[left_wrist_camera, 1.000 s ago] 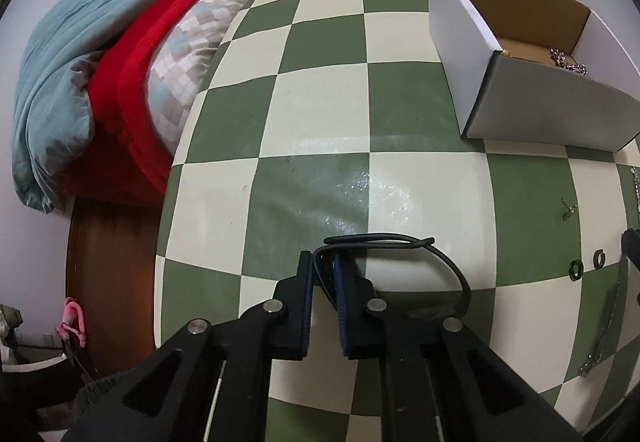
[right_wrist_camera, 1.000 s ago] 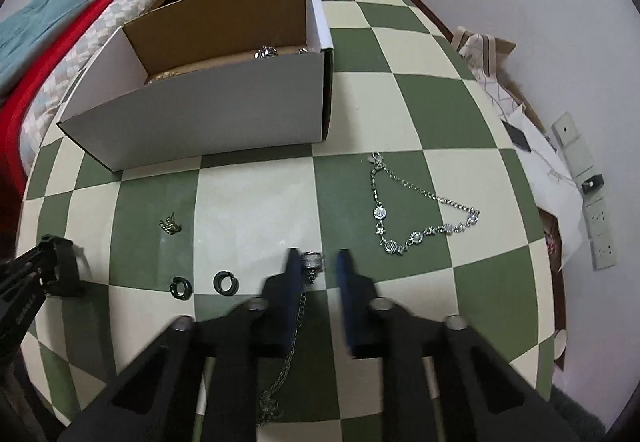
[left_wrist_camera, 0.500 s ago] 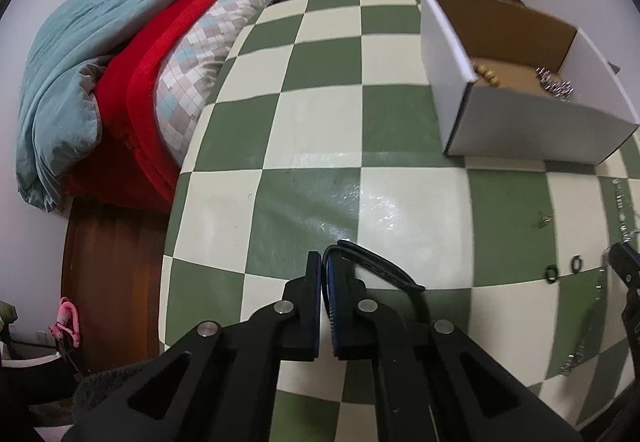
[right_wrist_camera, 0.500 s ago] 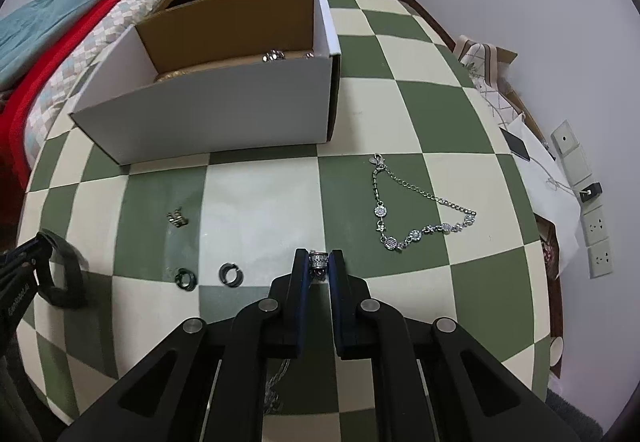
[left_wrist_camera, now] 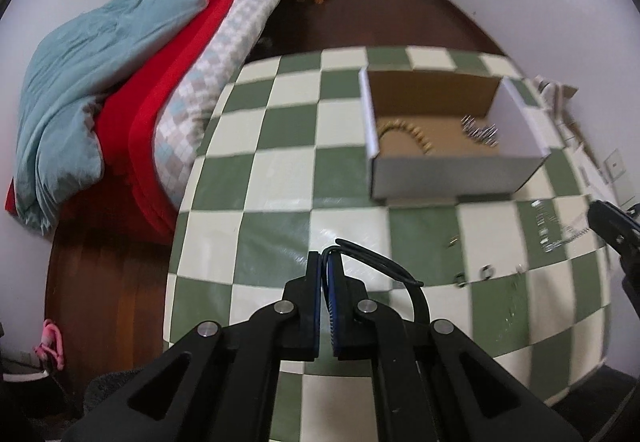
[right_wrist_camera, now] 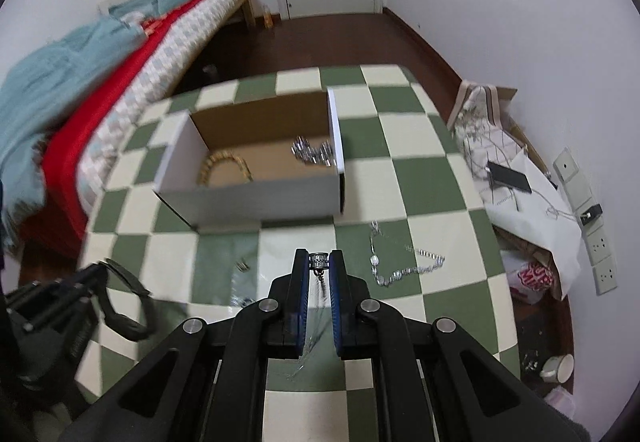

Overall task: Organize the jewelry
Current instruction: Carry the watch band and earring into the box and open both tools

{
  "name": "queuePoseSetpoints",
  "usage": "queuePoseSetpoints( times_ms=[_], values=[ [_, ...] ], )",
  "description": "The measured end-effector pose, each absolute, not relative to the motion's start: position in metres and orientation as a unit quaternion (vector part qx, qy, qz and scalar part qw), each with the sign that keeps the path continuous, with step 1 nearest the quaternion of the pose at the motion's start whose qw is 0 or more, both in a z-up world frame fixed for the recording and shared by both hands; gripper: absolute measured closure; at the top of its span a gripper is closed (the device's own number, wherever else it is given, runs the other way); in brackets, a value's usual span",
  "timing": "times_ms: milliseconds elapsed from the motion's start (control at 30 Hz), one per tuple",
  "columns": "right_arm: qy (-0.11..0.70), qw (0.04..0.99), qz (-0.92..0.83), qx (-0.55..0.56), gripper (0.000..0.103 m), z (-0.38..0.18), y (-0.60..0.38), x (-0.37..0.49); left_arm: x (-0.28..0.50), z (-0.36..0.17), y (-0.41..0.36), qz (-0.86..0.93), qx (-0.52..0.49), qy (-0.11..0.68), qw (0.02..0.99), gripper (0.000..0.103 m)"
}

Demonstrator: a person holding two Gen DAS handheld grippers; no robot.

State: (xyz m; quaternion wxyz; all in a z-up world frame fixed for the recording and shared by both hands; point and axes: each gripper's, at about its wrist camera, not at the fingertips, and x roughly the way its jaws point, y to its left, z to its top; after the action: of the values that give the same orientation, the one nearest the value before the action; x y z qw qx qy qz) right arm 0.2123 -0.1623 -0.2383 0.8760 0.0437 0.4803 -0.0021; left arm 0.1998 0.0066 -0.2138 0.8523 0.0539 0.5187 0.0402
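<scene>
My right gripper (right_wrist_camera: 319,260) is shut on a silver pendant necklace (right_wrist_camera: 319,261); its chain hangs down between the fingers, lifted above the checkered table (right_wrist_camera: 420,178). Ahead stands an open white cardboard box (right_wrist_camera: 256,194) holding a gold bead bracelet (right_wrist_camera: 224,166) and a silver piece (right_wrist_camera: 314,153). A silver bracelet (right_wrist_camera: 400,270) lies on the table to the right. My left gripper (left_wrist_camera: 325,266) is shut and empty, raised over the table; the box (left_wrist_camera: 452,174) is to its upper right. Small dark rings (left_wrist_camera: 474,274) lie right of it.
A bed with red and teal bedding (left_wrist_camera: 120,82) borders the table's left side. A small gold earring (right_wrist_camera: 242,265) lies on the table left of my right gripper. Bags, a phone (right_wrist_camera: 508,176) and wall sockets sit on the floor to the right.
My right gripper closed on the pendant necklace and lifted it off the table. Both grippers rose and pulled back, so the box looks farther away. The left gripper stayed shut.
</scene>
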Motion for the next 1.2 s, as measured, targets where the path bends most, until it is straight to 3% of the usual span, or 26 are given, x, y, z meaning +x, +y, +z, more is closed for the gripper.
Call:
queuePoseSetpoints(
  times_ms=[333, 567, 767, 1067, 1200],
  values=[
    [0.422, 0.905, 0.028, 0.038, 0.093, -0.154, -0.162, 0.225, 0.224, -0.141, -0.006, -0.001, 0.022, 0.472, 0.881, 0.102],
    [0.400, 0.914, 0.043, 0.052, 0.093, -0.113, -0.171, 0.259, 0.269, -0.117, -0.007, -0.027, -0.004, 0.468, 0.883, 0.102],
    [0.410, 0.909, 0.050, 0.052, 0.093, -0.112, -0.172, 0.297, 0.316, -0.128, -0.017, -0.051, -0.001, 0.492, 0.869, 0.102],
    [0.450, 0.888, 0.055, 0.075, 0.093, -0.147, -0.173, 0.344, 0.372, -0.185, -0.030, -0.080, -0.005, 0.559, 0.825, 0.101],
    [0.474, 0.874, 0.059, 0.088, 0.093, -0.167, -0.174, 0.358, 0.388, -0.204, -0.033, -0.093, -0.007, 0.585, 0.806, 0.094]
  ],
)
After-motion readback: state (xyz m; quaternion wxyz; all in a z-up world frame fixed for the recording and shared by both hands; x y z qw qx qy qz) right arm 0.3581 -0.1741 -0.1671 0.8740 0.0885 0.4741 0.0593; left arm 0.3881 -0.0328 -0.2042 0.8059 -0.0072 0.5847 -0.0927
